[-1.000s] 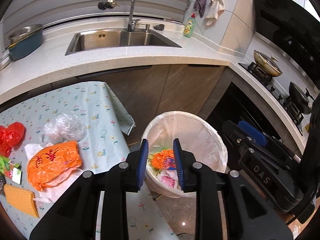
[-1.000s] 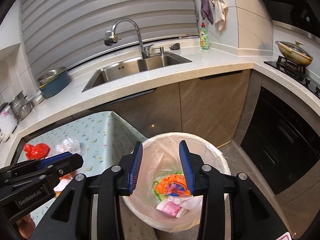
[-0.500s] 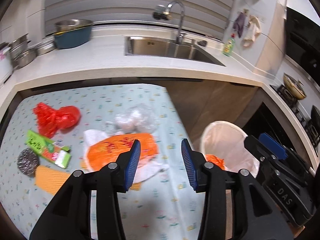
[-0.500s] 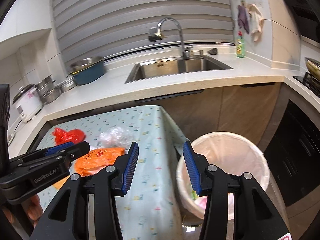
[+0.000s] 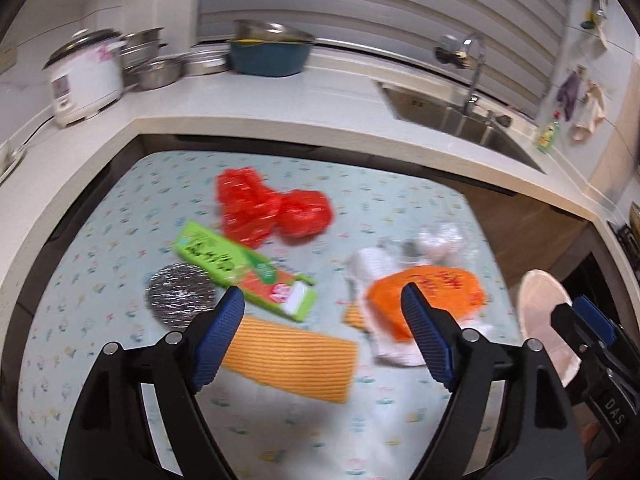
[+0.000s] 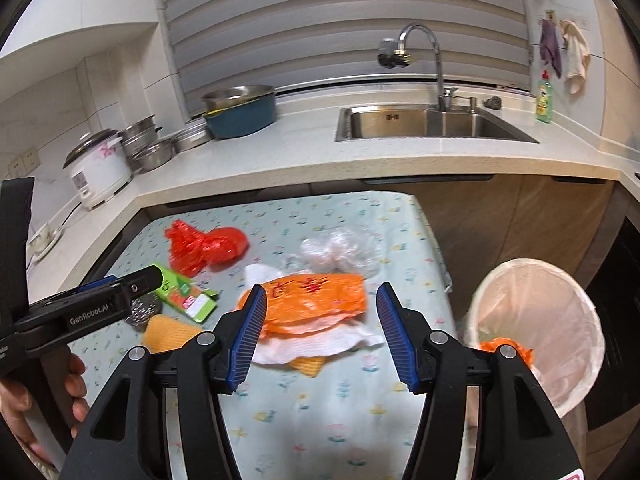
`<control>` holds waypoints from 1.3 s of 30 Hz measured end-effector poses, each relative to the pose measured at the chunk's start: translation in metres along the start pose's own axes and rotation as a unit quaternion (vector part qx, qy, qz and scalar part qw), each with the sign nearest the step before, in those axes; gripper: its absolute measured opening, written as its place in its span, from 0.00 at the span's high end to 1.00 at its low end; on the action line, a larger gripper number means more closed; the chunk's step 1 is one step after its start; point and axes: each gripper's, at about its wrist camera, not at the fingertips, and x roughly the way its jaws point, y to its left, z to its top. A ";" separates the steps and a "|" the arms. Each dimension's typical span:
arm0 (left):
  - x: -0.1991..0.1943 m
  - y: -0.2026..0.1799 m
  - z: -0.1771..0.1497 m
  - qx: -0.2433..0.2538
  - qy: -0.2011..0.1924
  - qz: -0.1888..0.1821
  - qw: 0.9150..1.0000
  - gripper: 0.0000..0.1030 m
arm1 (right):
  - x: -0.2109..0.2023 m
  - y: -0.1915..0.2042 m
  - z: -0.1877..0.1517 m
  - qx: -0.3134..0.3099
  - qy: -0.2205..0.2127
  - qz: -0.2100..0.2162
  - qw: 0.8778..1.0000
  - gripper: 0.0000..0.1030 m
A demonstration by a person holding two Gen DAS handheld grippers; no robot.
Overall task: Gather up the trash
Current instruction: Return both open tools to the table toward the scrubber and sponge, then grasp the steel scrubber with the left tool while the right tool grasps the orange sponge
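Left gripper (image 5: 322,312): jaws spread wide, having just been opening, and nothing is between them. It hangs above the near part of the table (image 5: 100,280), over the orange ribbed cloth (image 5: 296,356). In the right wrist view a hand (image 6: 24,412) grips its handle at the near left.

Right gripper (image 6: 320,312): jaws about half open, also just opening, and empty. It hangs over the orange plastic bag (image 6: 320,296), which lies on a white paper sheet (image 6: 320,344).

Trash on the flowered tablecloth, near to far:
- Orange ribbed cloth, nearest, left of centre.
- Steel scouring pad (image 5: 176,298), touching the cloth's far left side.
- Green and red packet (image 5: 244,270), lying diagonally just beyond the pad.
- Orange plastic bag on white paper, to the right.
- Clear crumpled plastic (image 6: 340,254), just beyond the orange bag.
- Red plastic bag (image 5: 272,212), farthest, near the table centre.

The lined trash bin (image 6: 536,332) stands on the floor off the table's right edge and holds an orange scrap (image 6: 508,350).

Beyond the table, the counter (image 6: 280,152) carries a rice cooker (image 6: 98,168), steel pots, a blue basin and the sink (image 6: 432,124).
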 end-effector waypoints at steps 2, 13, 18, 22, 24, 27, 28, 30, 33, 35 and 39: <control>0.003 0.020 -0.003 -0.004 0.001 0.025 1.000 0.20 | 0.008 0.014 -0.006 -0.004 0.009 0.010 1.000 0.45; 0.042 0.091 -0.017 -0.015 0.046 0.066 0.997 0.15 | 0.062 0.083 -0.045 -0.034 0.075 0.051 0.995 0.43; 0.060 0.105 -0.022 -0.014 0.061 0.073 0.995 0.15 | 0.087 0.097 -0.055 -0.034 0.097 0.056 0.993 0.43; 0.073 0.113 -0.021 -0.016 0.069 0.070 0.995 0.15 | 0.105 0.103 -0.059 -0.034 0.112 0.055 0.992 0.43; 0.078 0.116 -0.021 -0.018 0.072 0.066 0.995 0.18 | 0.114 0.105 -0.061 -0.035 0.119 0.054 0.991 0.43; 0.086 0.119 -0.021 -0.017 0.083 0.052 0.995 0.34 | 0.122 0.107 -0.062 -0.036 0.125 0.054 0.990 0.43; 0.088 0.120 -0.021 -0.018 0.088 0.047 0.995 0.36 | 0.126 0.108 -0.063 -0.036 0.128 0.054 0.990 0.43; 0.087 0.120 -0.021 -0.018 0.084 0.046 0.995 0.38 | 0.132 0.109 -0.064 -0.035 0.133 0.055 0.989 0.43; 0.086 0.118 -0.022 -0.014 0.081 0.043 0.996 0.42 | 0.138 0.111 -0.066 -0.033 0.136 0.058 0.989 0.43; 0.084 0.117 -0.022 -0.015 0.080 0.041 0.996 0.43 | 0.139 0.112 -0.066 -0.035 0.134 0.061 0.989 0.43; 0.080 0.113 -0.024 -0.014 0.078 0.044 0.996 0.46 | 0.139 0.115 -0.065 -0.035 0.135 0.064 0.988 0.61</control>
